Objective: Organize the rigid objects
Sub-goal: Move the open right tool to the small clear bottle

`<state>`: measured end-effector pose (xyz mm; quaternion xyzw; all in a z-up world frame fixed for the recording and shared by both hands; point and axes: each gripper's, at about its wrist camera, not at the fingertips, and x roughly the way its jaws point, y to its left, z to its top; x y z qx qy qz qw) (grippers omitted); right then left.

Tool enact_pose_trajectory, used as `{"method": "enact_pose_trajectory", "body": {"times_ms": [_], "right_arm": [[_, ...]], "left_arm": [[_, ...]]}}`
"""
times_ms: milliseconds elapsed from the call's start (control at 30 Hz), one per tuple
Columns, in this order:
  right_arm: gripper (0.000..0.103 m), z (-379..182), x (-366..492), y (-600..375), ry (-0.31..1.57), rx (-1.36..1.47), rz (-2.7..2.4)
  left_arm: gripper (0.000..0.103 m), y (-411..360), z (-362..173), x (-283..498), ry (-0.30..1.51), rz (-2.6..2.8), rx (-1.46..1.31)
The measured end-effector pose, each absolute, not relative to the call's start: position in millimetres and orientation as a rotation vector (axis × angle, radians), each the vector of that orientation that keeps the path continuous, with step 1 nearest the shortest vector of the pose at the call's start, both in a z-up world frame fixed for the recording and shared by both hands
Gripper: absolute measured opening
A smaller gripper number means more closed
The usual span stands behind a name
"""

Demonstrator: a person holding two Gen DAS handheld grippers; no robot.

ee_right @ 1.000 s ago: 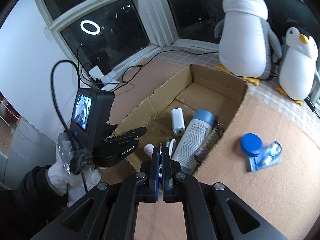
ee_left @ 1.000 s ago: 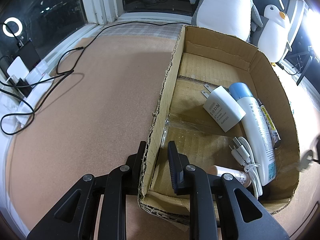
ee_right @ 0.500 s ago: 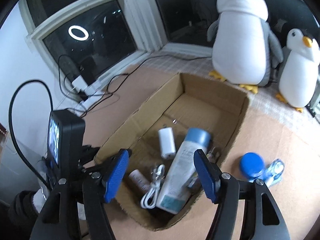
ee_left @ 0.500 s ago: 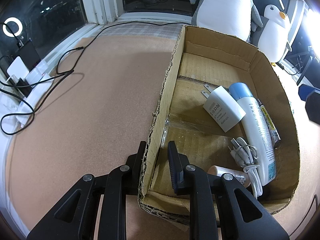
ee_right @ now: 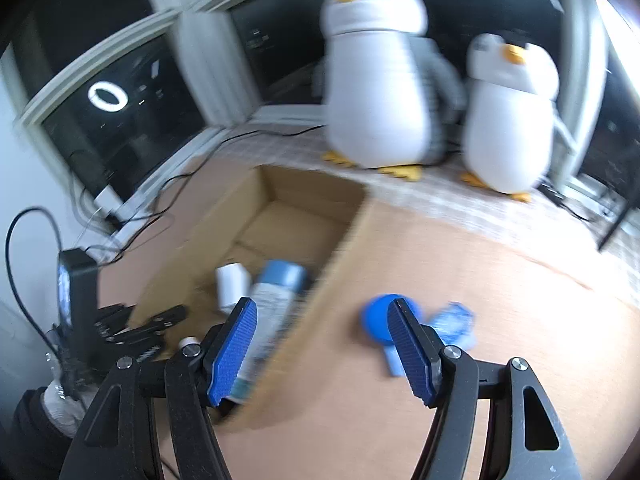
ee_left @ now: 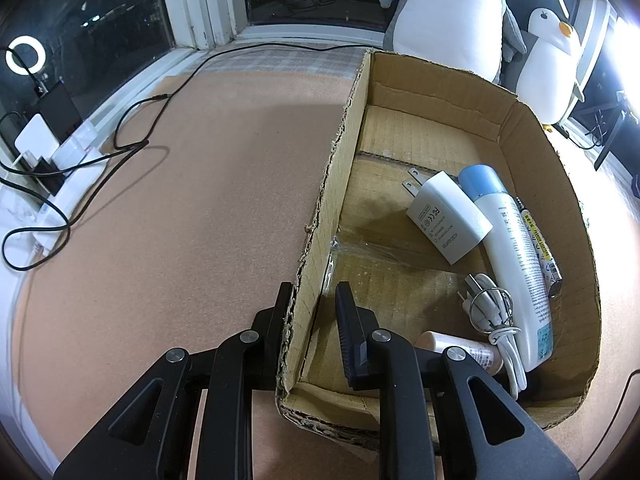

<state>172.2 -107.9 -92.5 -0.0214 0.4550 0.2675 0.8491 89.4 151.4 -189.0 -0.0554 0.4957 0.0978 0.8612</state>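
My left gripper (ee_left: 310, 300) is clamped on the near left wall of the cardboard box (ee_left: 548, 148), one finger outside and one inside, steadying it at the bottom centre of that view. My right gripper (ee_right: 322, 344) is empty, its blue pads (ee_right: 232, 350) well apart; the jaws have just been opening, with nothing between them.

Most of the sorting looks done. Inside the box, toward its right side, lie a white plug adapter (ee_left: 448, 216), a white spray can with a blue cap (ee_left: 516, 256), a marker pen (ee_left: 540, 248) against the right wall, a coiled white cable (ee_left: 496, 316) and a small pale tube (ee_left: 460, 348) at the near end. The far half of the box floor is bare.

What is left sits outside: in the right wrist view, lower centre right, a blue round lid or container (ee_right: 376, 318) rests on the brown mat (ee_right: 500, 320) just beside the box, with a pale blue packet (ee_right: 450, 324) touching it. The blur is heavy there, so I cannot tell whether these are one item or two. I judge that is my next pick-up, then into the box.
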Motion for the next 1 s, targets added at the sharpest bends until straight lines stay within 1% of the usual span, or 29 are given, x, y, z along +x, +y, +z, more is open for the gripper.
{"method": "enact_pose_trajectory", "body": {"times_ms": [267,700,767,833,933,1000], "right_arm": [[0.064,-95,190,-171,0.927,0.003,0.429],[0.064,-145,208,-186,1.051,0.058,0.335],[0.061,-149,212,-180,1.059,0.056,0.328],[0.054,-153,215,-173,1.07,0.051,0.336],[0.05,-159,219,-160,1.076,0.013,0.335],[0.044,-164,221,-151,1.089,-0.02,0.339]], "left_arm": [[0.019,154,-188,90,1.042,0.206,-0.112],[0.019,154,-188,90,1.043,0.208,-0.111],[0.019,154,-188,90,1.043,0.207,-0.11],[0.019,154,-189,90,1.044,0.208,-0.11],[0.019,154,-189,90,1.043,0.208,-0.11],[0.019,154,-188,90,1.043,0.208,-0.11]]}}
